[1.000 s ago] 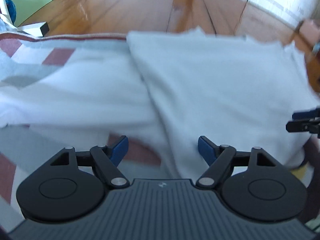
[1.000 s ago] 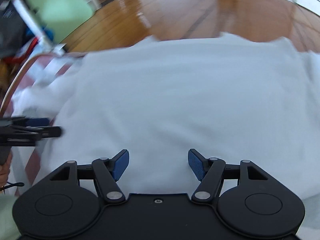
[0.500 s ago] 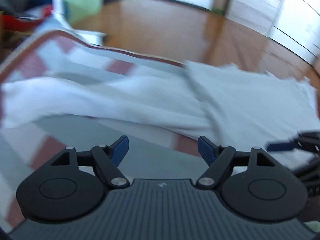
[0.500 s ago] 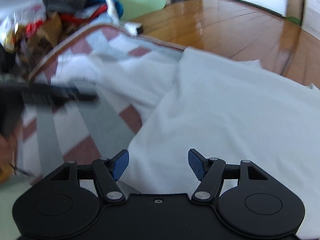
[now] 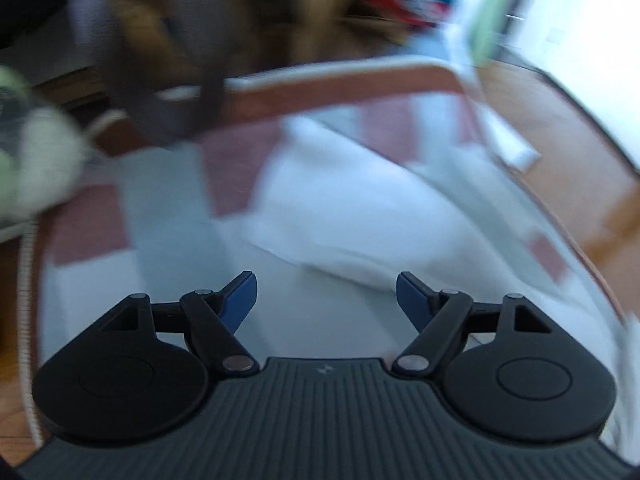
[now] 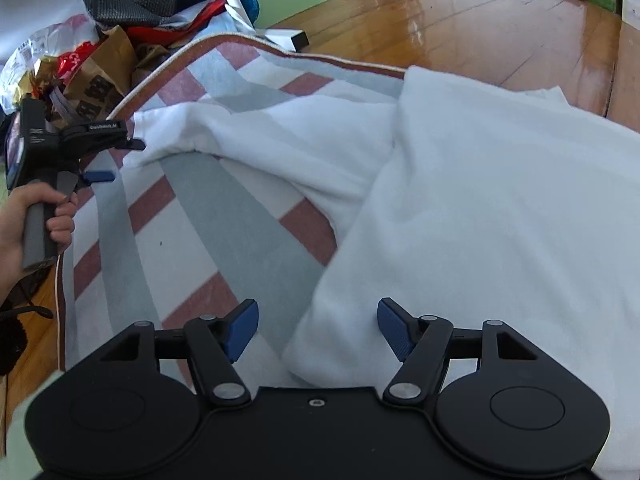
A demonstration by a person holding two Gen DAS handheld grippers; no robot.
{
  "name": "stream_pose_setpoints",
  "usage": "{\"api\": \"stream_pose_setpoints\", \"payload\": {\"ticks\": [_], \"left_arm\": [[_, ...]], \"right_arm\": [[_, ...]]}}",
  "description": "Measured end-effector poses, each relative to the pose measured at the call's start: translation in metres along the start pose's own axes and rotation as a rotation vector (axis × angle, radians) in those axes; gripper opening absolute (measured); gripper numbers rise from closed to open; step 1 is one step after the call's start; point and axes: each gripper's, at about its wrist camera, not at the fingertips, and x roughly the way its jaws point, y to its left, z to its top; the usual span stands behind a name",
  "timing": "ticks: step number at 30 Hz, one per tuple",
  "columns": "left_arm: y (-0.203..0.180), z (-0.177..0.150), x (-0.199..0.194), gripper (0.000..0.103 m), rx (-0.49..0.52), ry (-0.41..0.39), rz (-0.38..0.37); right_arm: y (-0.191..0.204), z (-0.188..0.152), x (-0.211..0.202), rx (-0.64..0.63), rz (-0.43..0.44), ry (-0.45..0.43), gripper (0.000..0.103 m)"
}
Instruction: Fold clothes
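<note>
Change: within the last second both views are swung leftward, from the white garment's broad body toward its outstretched sleeve; the left-wrist picture is now heavily motion-blurred.

Meaning for the task: the sleeve is judged to be the part being approached, probably to be brought in over the body; how many folds are already made cannot be settled from here.

Left tongs (image 5: 326,294): spread apart, nothing between the blue pads; seen from the right wrist view (image 6: 100,160), they are held by a hand (image 6: 36,220) just beside the sleeve's cuff end.

Right tongs (image 6: 314,330): spread apart and empty, poised just above the near edge of the garment.

White garment (image 6: 480,208): laid on the rug ahead and to the right of the right tongs; one layer is doubled over with a straight edge running away from the tongs.

Sleeve (image 6: 248,136): stretched out ahead and to the left of the right tongs, rumpled, with soft ridges.

Fabric: thick, matte, fleecy-looking knit; limp and likely to sag when lifted.

Rug (image 6: 224,216): flat-woven, in grey, white and dusty-red blocks, edged with a brown band and pale cord.

Floor (image 6: 460,20): glossy wooden boards beyond the rug.

Clutter (image 6: 100,40): bags and wrappers heaped past the rug's far left corner.
</note>
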Motion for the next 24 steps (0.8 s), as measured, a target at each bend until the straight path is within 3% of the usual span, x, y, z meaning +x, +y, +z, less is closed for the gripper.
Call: {"api": "stream_pose_setpoints", "payload": {"ticks": [1, 4, 11, 12, 13, 14, 15, 19, 24], "left_arm": [[0.007, 0.005, 0.005, 0.079, -0.04, 0.004, 0.028], [0.023, 0.014, 0.024, 0.079, -0.147, -0.002, 0.02], [0.004, 0.003, 0.038, 0.087, 0.043, -0.115, 0.069], [0.001, 0.0, 0.039, 0.064, 0.077, -0.132, 0.073], [-0.002, -0.002, 0.041, 0.024, 0.112, -0.148, 0.076], [-0.007, -0.003, 0.041, 0.014, 0.169, -0.159, 0.097], [-0.009, -0.004, 0.039, 0.008, 0.212, -0.172, 0.102], [-0.002, -0.012, 0.003, 0.006, 0.226, -0.336, 0.236], [0.026, -0.011, -0.002, 0.002, 0.201, -0.33, 0.247]], "right_arm": [[0.001, 0.003, 0.002, -0.002, -0.007, -0.003, 0.072], [0.002, 0.012, 0.005, -0.007, -0.029, -0.011, 0.072], [0.012, 0.02, -0.011, 0.012, -0.091, -0.062, 0.072], [0.013, 0.019, -0.013, 0.022, -0.093, -0.071, 0.072], [0.014, 0.017, -0.016, 0.03, -0.1, -0.083, 0.072], [0.015, 0.015, -0.019, 0.033, -0.11, -0.096, 0.072], [0.016, 0.013, -0.022, 0.033, -0.12, -0.108, 0.072], [0.01, 0.005, -0.025, 0.039, -0.138, -0.108, 0.072], [-0.004, -0.005, -0.025, 0.082, -0.133, -0.09, 0.071]]}}
